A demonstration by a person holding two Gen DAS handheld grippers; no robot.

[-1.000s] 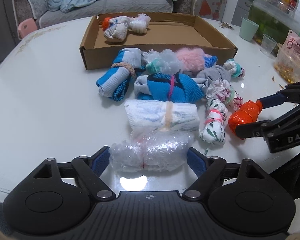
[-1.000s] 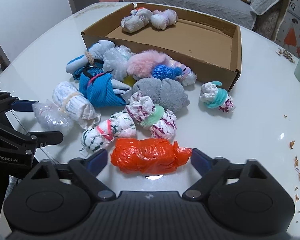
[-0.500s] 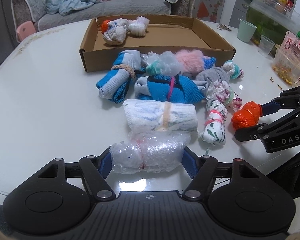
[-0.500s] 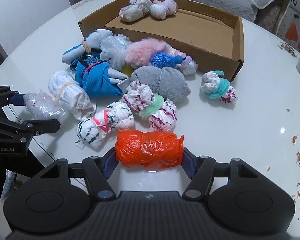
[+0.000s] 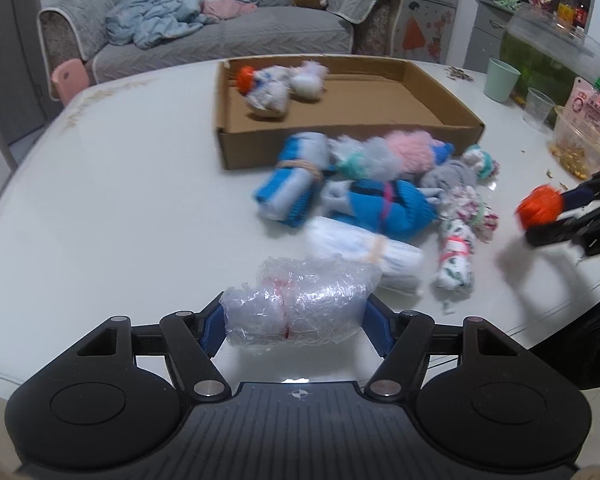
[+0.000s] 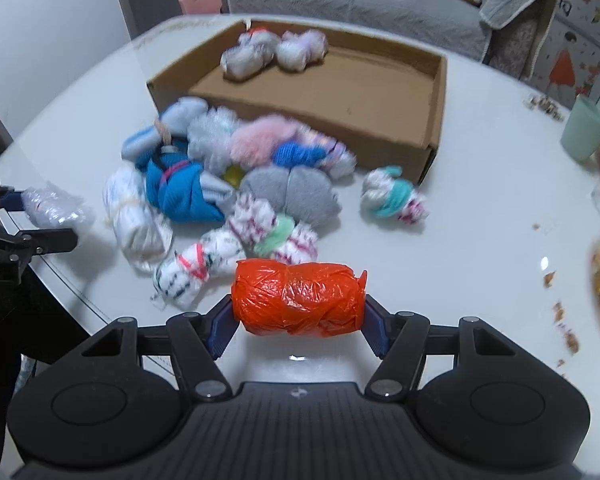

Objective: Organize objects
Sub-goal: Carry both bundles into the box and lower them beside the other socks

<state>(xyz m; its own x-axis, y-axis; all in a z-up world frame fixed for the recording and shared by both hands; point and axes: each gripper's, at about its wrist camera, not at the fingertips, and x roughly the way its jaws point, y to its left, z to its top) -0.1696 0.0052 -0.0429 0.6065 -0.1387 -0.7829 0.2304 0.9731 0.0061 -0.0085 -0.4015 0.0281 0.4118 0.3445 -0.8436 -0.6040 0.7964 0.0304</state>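
Left wrist view: the left gripper clamps a clear plastic roll end to end between its blue pads, clear of the white table. Right wrist view: the right gripper grips an orange plastic roll the same way, above the tabletop. Bundled socks lie near the cardboard box, which contains two bundles.

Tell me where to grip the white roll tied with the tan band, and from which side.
Grip the white roll across its banded middle, from above, fingers on its long sides. It lies flat; the band cinches it there, and neighbouring bundles crowd both ends.
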